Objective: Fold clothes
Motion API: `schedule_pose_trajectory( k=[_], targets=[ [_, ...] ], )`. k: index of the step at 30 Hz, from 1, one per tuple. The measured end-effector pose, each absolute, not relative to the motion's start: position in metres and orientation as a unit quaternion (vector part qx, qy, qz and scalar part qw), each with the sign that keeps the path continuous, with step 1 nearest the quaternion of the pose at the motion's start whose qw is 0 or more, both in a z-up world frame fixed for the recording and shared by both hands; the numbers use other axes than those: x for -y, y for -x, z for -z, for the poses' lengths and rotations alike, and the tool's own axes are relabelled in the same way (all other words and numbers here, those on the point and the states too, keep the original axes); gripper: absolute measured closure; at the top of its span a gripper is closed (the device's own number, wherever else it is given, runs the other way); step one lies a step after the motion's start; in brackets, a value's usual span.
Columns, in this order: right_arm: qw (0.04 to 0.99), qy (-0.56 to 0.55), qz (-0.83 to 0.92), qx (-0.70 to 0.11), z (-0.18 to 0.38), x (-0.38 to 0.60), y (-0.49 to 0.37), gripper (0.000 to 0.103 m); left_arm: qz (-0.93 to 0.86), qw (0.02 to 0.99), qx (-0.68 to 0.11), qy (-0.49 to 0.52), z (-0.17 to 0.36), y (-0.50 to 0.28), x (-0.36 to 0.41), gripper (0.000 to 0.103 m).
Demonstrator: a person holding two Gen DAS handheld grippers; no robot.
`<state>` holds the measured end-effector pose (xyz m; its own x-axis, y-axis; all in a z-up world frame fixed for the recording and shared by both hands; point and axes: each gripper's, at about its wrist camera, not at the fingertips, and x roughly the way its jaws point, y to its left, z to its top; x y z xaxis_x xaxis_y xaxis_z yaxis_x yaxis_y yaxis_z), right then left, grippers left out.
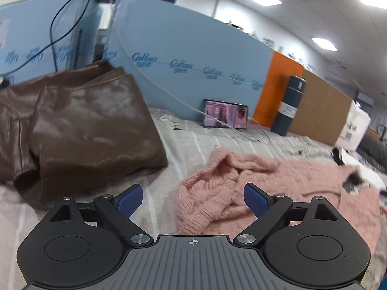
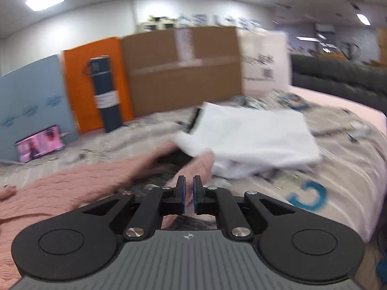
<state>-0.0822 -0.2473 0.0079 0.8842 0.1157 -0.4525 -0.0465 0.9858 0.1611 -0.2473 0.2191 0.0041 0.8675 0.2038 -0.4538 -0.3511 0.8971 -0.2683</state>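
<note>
A pink knit sweater (image 1: pixel 285 181) lies spread on the bed, its near sleeve bunched up. My left gripper (image 1: pixel 193 197) is open and empty, held just above that bunched sleeve. In the right wrist view the sweater (image 2: pixel 72 188) stretches in from the left, and a pink edge of it runs up between the fingers. My right gripper (image 2: pixel 189 189) is shut on that pink sweater edge. A folded brown leather garment (image 1: pixel 79 130) lies to the left. A white garment (image 2: pixel 256 140) lies folded beyond the right gripper.
A grey striped bedsheet (image 1: pixel 193 145) covers the bed. Blue foam boards (image 1: pixel 193 55), an orange board (image 2: pixel 94 82) and a cardboard box (image 2: pixel 183 70) line the far side. A phone (image 1: pixel 225 117) with a cable and a dark flask (image 1: pixel 289 106) stand against them.
</note>
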Motion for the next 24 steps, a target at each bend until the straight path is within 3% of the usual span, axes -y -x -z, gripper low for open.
schedule_pose_trajectory(
  k=[2, 4, 6, 8, 9, 10, 13, 18, 20, 21, 23, 24],
  targets=[
    [0.961, -0.101, 0.009, -0.255, -0.001, 0.270, 0.084, 0.087, -0.157, 0.946, -0.216, 0.184, -0.001, 0.244, -0.223, 0.014],
    [0.954, -0.127, 0.053, -0.265, 0.003, 0.291, 0.086, 0.063, -0.166, 0.942, -0.225, 0.188, 0.002, 0.239, -0.226, 0.025],
    [0.960, -0.138, 0.062, -0.236, -0.008, 0.297, 0.092, 0.062, -0.166, 0.939, -0.235, 0.189, 0.004, 0.231, -0.229, 0.031],
    [0.966, -0.151, 0.035, -0.206, -0.024, 0.292, 0.092, 0.054, -0.162, 0.937, -0.250, 0.182, 0.008, 0.221, -0.231, 0.042],
    [0.966, -0.165, 0.008, -0.199, -0.032, 0.288, 0.088, 0.044, -0.159, 0.936, -0.260, 0.178, 0.010, 0.216, -0.231, 0.050],
    [0.962, -0.183, -0.025, -0.203, -0.037, 0.282, 0.079, 0.039, -0.158, 0.934, -0.269, 0.175, 0.012, 0.212, -0.232, 0.056],
    [0.930, -0.241, -0.127, -0.248, -0.042, 0.257, 0.038, 0.035, -0.152, 0.935, -0.278, 0.158, 0.015, 0.206, -0.228, 0.063],
    [0.888, -0.259, -0.154, -0.347, -0.016, 0.200, -0.044, 0.035, -0.133, 0.940, -0.285, 0.134, 0.015, 0.204, -0.220, 0.075],
    [0.874, -0.277, -0.136, -0.374, 0.000, 0.190, -0.068, 0.039, -0.122, 0.942, -0.287, 0.124, 0.013, 0.205, -0.217, 0.079],
    [0.871, -0.288, -0.130, -0.375, 0.004, 0.187, -0.073, 0.044, -0.111, 0.944, -0.287, 0.124, 0.012, 0.206, -0.216, 0.084],
    [0.867, -0.302, -0.127, -0.375, 0.011, 0.182, -0.082, 0.052, -0.093, 0.945, -0.286, 0.130, 0.011, 0.207, -0.217, 0.084],
    [0.865, -0.304, -0.132, -0.377, 0.012, 0.179, -0.086, 0.066, -0.085, 0.945, -0.286, 0.135, 0.011, 0.207, -0.218, 0.084]
  ],
)
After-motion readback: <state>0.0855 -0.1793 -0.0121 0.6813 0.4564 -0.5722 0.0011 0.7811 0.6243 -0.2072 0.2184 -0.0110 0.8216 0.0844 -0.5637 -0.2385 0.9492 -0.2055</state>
